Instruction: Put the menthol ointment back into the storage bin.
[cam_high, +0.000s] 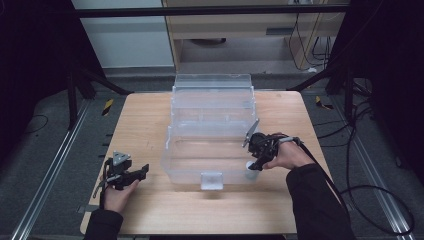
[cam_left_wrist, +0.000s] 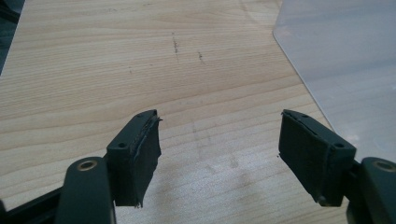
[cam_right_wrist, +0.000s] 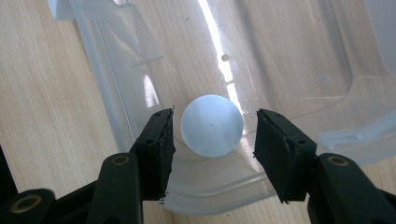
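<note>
In the clear bin (cam_right_wrist: 116, 79), an unmarked white ball (cam_right_wrist: 211, 124).

Your left hand (cam_high: 119, 196) rests on the light wooden tabletop (cam_high: 145, 125) near its front left corner, holding the black left gripper (cam_high: 131, 173) with its grey three-cornered plate on top, well apart from the clear plastic storage box (cam_high: 210, 125). That box stands open at the middle of the tabletop, lid tilted back. Your right hand (cam_high: 290, 156) holds the black right gripper (cam_high: 253, 162) at the box's front right corner, over a small pale round object (cam_high: 251, 170) there.
</note>
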